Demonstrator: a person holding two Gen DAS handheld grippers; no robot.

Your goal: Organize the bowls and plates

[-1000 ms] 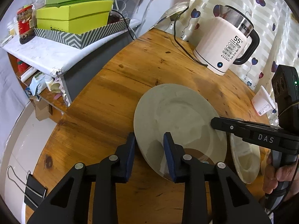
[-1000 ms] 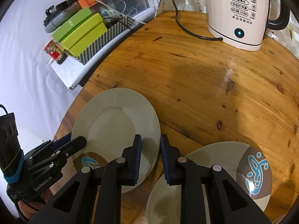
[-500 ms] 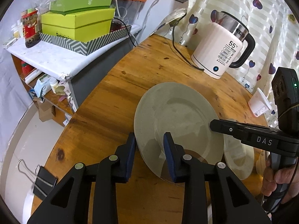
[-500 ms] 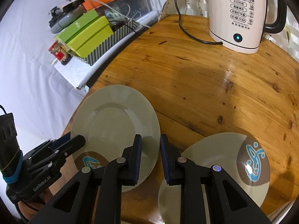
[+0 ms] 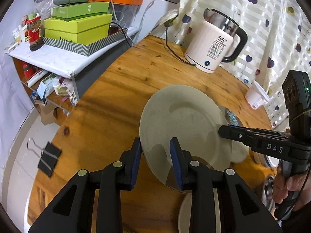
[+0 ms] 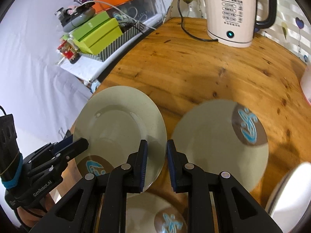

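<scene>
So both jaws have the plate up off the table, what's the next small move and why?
Probably carry the held plate sideways over the plate lying on the table and lower it on top. The left gripper and right gripper pinch opposite rims, so it hangs level, and stacking like with like suits the tidying.

Below the right gripper's fingers (image 6: 143, 165), a second plate (image 6: 155, 209) is cut off by the picture's edge; right of them, a white dish (image 6: 287, 186) is blurred.
</scene>
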